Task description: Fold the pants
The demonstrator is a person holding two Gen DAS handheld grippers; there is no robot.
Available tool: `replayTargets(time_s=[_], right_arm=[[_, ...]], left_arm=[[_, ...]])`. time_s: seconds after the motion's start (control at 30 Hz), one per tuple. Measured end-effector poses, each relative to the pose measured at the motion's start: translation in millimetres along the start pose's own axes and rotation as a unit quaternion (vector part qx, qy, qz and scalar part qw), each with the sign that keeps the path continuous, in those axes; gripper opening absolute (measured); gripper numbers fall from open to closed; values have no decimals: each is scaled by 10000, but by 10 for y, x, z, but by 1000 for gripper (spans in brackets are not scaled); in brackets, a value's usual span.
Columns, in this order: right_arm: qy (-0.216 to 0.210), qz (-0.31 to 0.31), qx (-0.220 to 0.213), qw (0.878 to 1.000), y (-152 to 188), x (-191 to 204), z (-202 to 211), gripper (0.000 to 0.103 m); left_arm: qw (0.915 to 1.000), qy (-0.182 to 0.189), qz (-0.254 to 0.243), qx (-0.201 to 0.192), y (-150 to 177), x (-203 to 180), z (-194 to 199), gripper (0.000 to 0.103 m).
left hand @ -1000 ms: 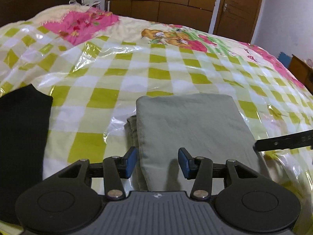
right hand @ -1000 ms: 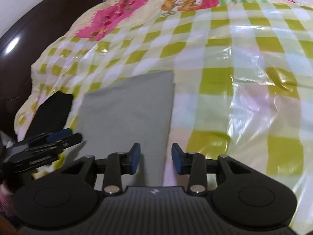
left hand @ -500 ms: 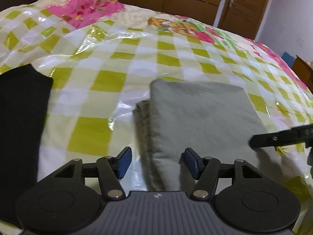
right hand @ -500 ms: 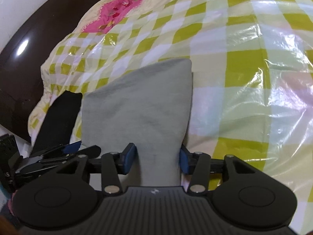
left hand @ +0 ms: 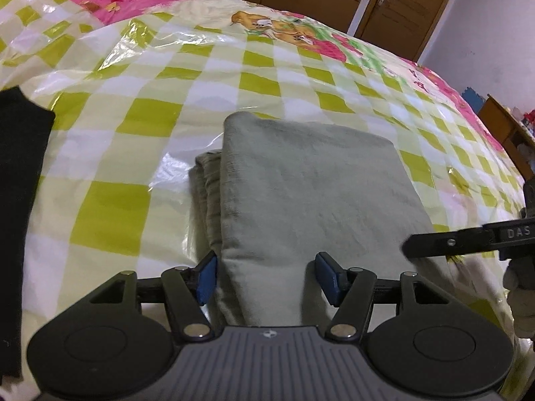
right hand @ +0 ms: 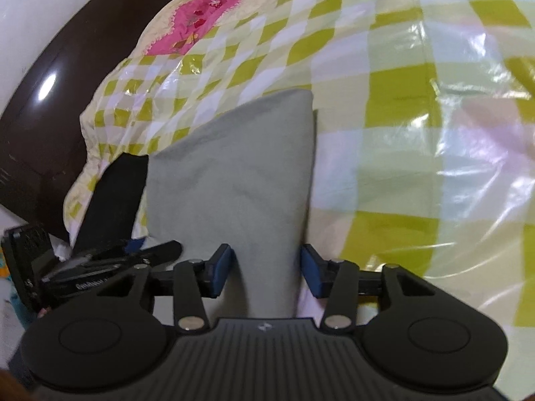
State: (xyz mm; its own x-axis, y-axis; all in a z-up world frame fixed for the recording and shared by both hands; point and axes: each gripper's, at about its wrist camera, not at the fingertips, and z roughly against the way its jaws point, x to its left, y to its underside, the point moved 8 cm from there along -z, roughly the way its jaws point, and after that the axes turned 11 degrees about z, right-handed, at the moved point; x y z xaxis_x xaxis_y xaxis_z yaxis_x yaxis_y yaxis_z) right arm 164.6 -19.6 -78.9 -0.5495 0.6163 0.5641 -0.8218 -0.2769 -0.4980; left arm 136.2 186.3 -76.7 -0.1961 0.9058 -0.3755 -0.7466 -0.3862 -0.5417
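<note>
We see the folded grey pants (left hand: 311,197) between both spread-wide tongs — left gripper (left hand: 269,279), right gripper (right hand: 265,270) — neither pinching.

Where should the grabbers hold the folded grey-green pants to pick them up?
Probably at the near edge of the folded grey-green pants, one near corner each. That edge already sits between the open fingers of the left gripper and the right gripper. The stacked layers show along the left side, so pinching the whole stack would likely keep the fold together.
</note>
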Motion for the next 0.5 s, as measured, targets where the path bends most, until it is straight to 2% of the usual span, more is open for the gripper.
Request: replayTargets(time_s=[0.03,0.07,0.17,0.27,0.5], right_arm=[[11,60,-27,10000,-20,35,-39,45],[45,107,-42,9999,-33,52,-65,36],[79,-46,-54,9999,-54,21,-47,19],[148,-86,-192,9997,-51,-39,135,16],[971,-142,-455,9941,-71,-422,689,15]], left_arm=[[10000,-17,-48,-6,0,-22,0,71],[10000,-14,-86,-6,0,-45,2,71],[9997,35,-230,6,-13,-137,-3,70],[9991,312,-293,46,-49,-318,-57,67],[9917,789,-1002,180,-99,-1043,-429,65]])
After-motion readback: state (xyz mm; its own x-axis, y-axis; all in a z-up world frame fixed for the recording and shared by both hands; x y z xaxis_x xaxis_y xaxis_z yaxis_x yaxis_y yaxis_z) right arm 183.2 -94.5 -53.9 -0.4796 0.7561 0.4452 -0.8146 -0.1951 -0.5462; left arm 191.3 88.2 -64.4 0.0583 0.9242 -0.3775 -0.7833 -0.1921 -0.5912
